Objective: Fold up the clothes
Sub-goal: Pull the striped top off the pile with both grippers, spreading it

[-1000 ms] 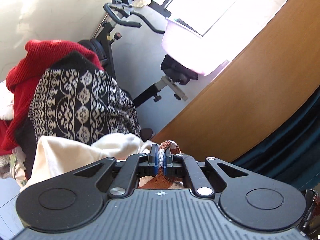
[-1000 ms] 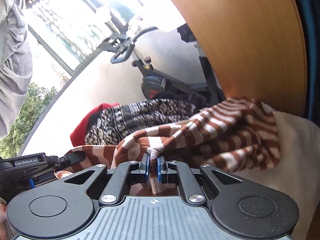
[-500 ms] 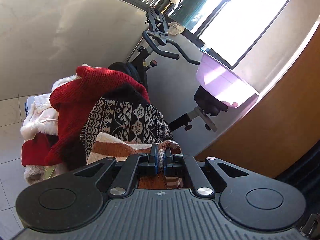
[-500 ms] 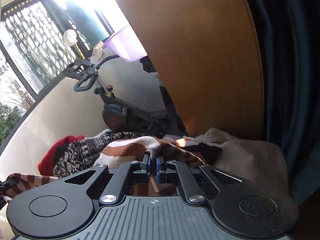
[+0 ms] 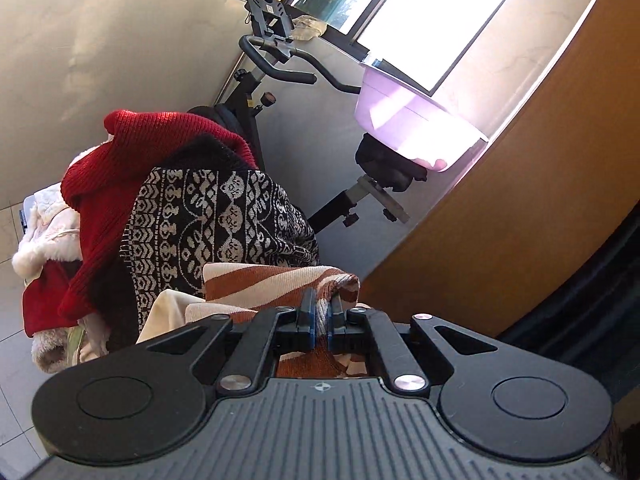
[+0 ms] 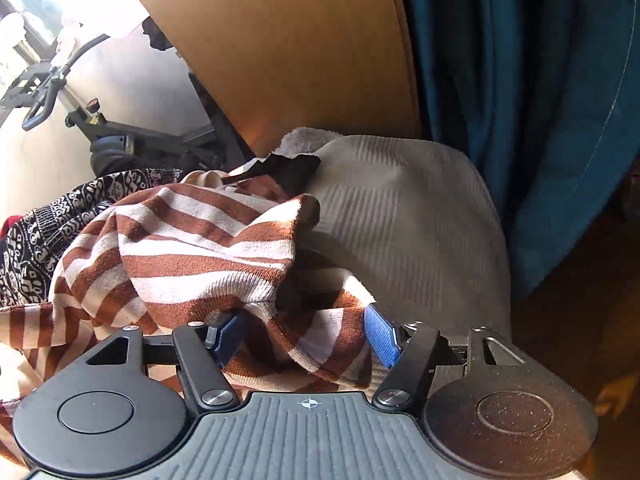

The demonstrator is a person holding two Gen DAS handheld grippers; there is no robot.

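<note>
A second ago my right tool [image 6: 304, 334] pinched the striped sweater [image 6: 208, 248]; its jaws have just been opening, the knit lying loose between them. My left tool [image 5: 320, 320] stays clamped on the sweater's edge. It lies on a cream blanket [image 6: 404, 224], an exercise bike [image 5: 276, 68] beyond.

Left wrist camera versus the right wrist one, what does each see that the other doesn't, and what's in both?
Left only: the left gripper shut on the striped sweater, a red knit and a lilac tub.

Right only: the right gripper, jaws just opened, stripes lying loose between them, a cream ribbed cloth and a teal curtain.

Both: the striped sweater, the black-and-white patterned knit, the exercise bike and the wooden panel.
</note>
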